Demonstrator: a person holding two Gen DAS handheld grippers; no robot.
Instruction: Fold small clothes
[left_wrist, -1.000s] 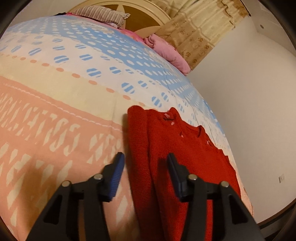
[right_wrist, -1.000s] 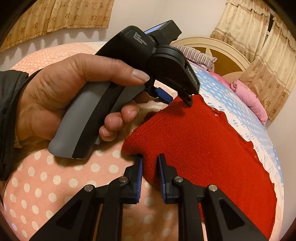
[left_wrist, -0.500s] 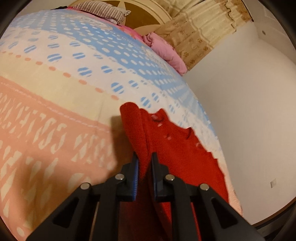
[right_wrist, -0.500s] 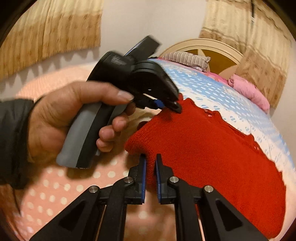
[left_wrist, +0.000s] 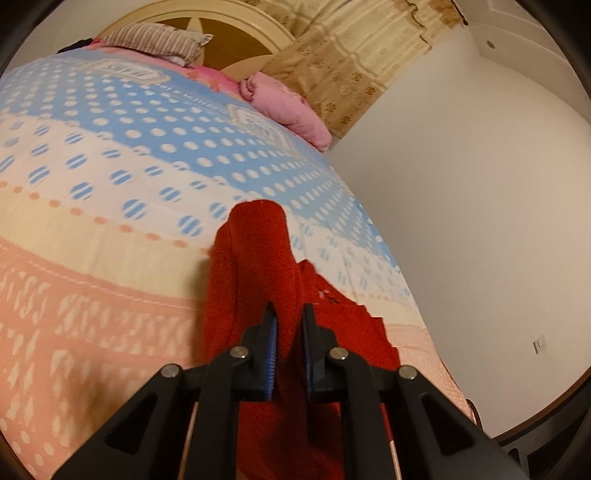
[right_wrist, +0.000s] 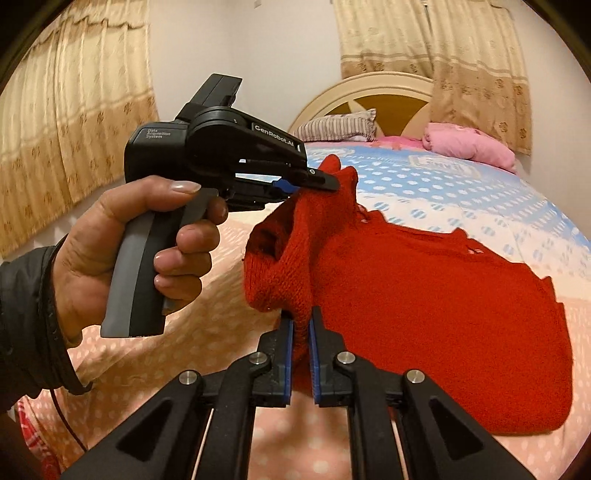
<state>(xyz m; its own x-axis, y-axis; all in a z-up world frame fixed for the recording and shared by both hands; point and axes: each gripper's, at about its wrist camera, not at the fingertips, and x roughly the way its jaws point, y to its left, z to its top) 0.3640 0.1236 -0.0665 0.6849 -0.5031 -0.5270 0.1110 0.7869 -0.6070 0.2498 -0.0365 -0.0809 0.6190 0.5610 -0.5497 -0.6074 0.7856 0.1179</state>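
Sweater edge (right_wrist: 280, 266) now lifted, both claws (right_wrist: 300, 325) clamped.

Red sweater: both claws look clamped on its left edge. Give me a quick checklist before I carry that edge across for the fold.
1. Left claw shut on the red sweater: ok, knit fills the gap between its pads.
2. Right claw shut on the sweater: ok, a fold of knit is pinched between the blue pads.
3. Gripped edge lifted off the bedspread: ok, it stands up in a ridge between the claws.
4. Rest of the sweater lying flat: ok, the far side spreads on the bed.
5. Landing area free: ok, the pink quilt and striped pillow sit far off by the headboard.
6. Layers caught per claw: cannot tell.
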